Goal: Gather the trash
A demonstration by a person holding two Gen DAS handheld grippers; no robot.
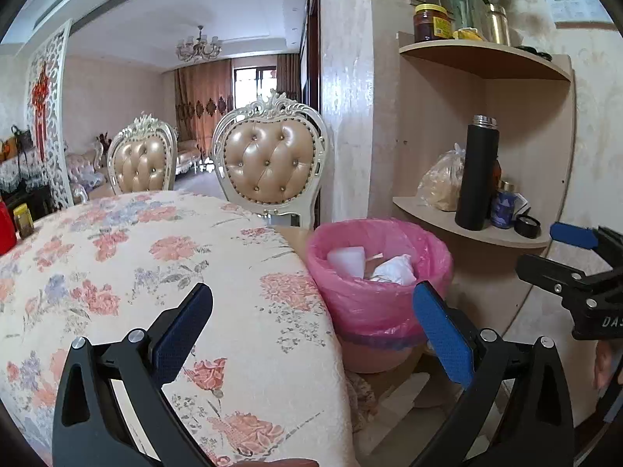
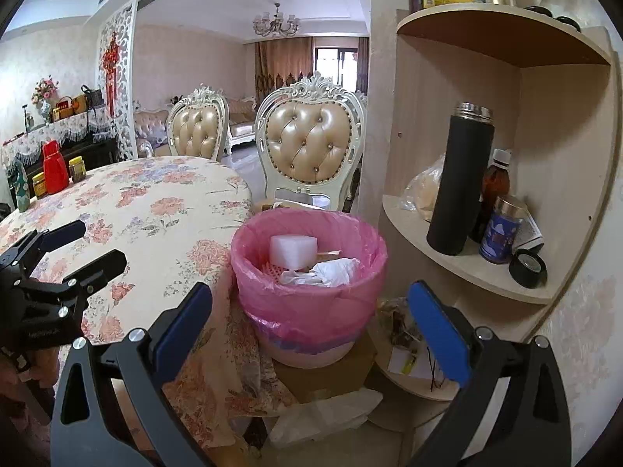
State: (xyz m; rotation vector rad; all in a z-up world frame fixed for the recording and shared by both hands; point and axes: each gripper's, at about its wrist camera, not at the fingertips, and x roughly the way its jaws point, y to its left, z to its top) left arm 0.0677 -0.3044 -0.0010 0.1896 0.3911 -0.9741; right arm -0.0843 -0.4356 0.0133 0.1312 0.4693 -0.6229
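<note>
The blue-padded fingers of the left gripper [image 1: 311,330] and of the right gripper [image 2: 309,329] are spread wide and hold nothing, both hanging in front of the round bin lined with a pink plastic bag [image 2: 307,295]. Inside that bin lie a white foam block [image 2: 292,251] and crumpled white paper [image 2: 331,270]. The bin stands just beside the table with the floral cloth [image 2: 155,210] and below the curved wooden corner shelf [image 2: 459,272].

We read only "DA" in white on the black body of the right gripper [image 1: 576,260], off to our right; other labels are too blurred.
</note>
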